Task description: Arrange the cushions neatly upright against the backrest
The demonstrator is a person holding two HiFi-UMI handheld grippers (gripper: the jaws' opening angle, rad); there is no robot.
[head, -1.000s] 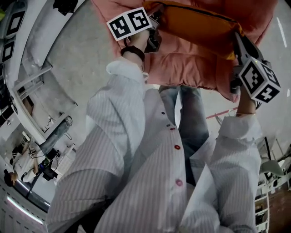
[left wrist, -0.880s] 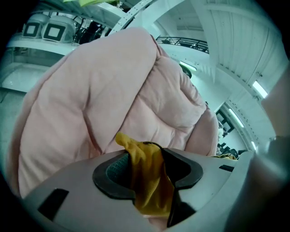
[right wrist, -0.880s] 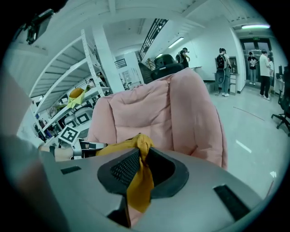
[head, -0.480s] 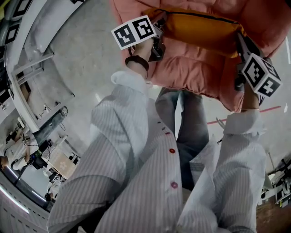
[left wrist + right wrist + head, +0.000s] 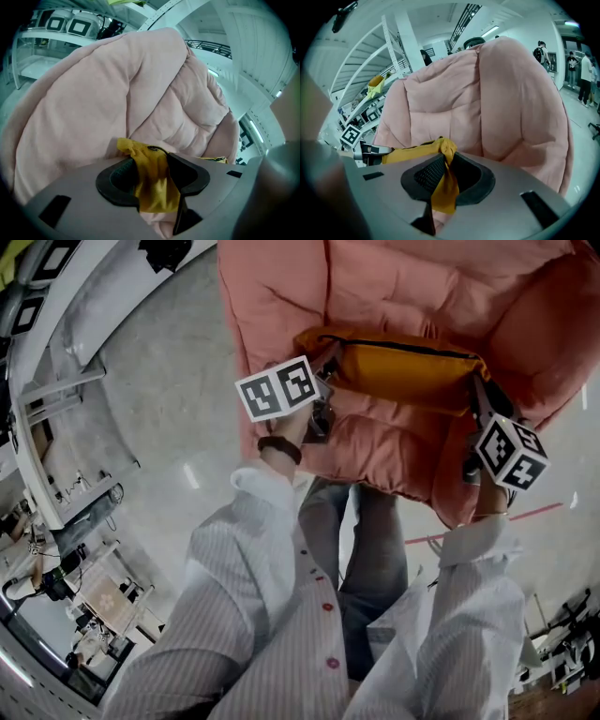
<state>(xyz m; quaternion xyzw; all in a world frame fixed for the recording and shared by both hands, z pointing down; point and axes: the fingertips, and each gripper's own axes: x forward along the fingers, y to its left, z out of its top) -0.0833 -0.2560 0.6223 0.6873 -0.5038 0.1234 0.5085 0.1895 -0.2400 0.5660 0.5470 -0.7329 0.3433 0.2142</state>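
Yellow cushion (image 5: pixel 403 371) whole only in head view, left hand-held gripper (image 5: pixel 150 180) and right hand-held gripper (image 5: pixel 444 180) pinching corners

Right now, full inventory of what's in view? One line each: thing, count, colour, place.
cushion: 1, mustard yellow, stretched across the armchair seat, one corner in each gripper
armchair: 1, pink, padded, straight ahead of the person
floor: grey, glossy, left of and below the armchair
shelving: white racks, left edge of the head view; count unclear
bystanders: a few, far right background of the right gripper view
left gripper: 1, grey, jaws shut on the cushion's left corner
right gripper: 1, grey, jaws shut on the cushion's right corner
wristband: 1, dark, on the left wrist
shirt: 1, white striped, red buttons
jeans: blue, between the sleeves
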